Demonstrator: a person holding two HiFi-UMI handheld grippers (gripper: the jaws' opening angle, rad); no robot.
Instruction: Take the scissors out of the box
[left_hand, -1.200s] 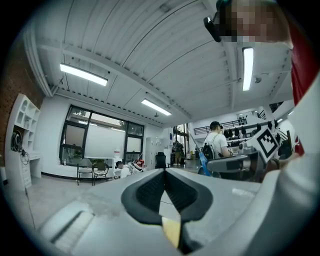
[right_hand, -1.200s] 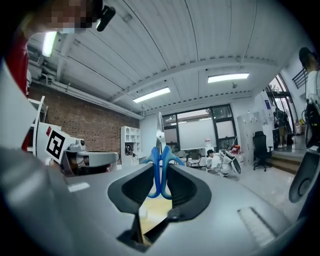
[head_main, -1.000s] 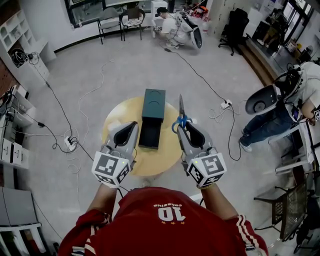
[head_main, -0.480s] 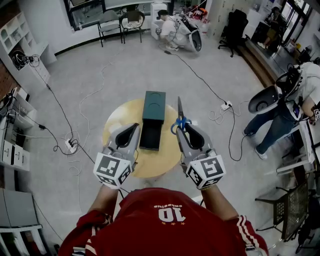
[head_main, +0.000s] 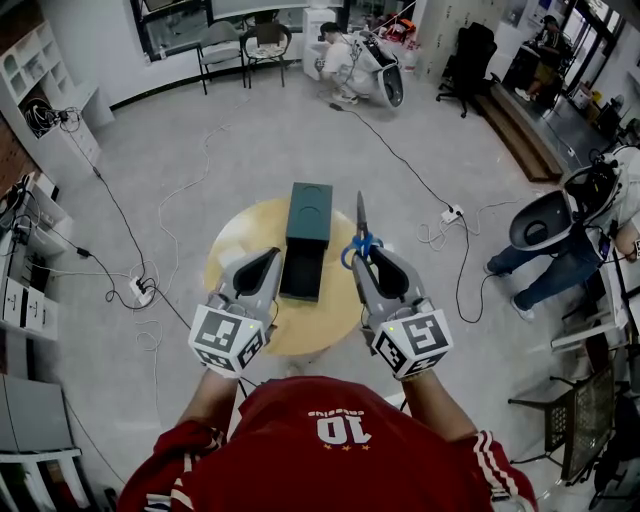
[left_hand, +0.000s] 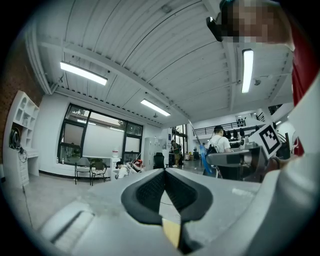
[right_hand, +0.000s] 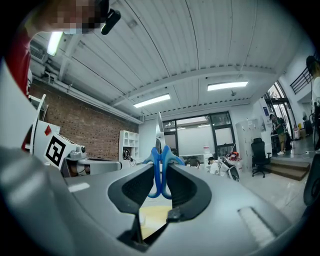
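Your right gripper (head_main: 366, 252) clenched on scissors (head_main: 361, 222) by blue handles, blades pointing away, clear of box (head_main: 306, 236). Your left gripper (head_main: 267, 256) closed, empty.

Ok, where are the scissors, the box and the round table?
scissors (head_main: 364, 244): head view, on the blue handles.
box (head_main: 309, 208): head view, on its dark green top.
round table (head_main: 240, 222): head view, on the bare yellow top left of the box.
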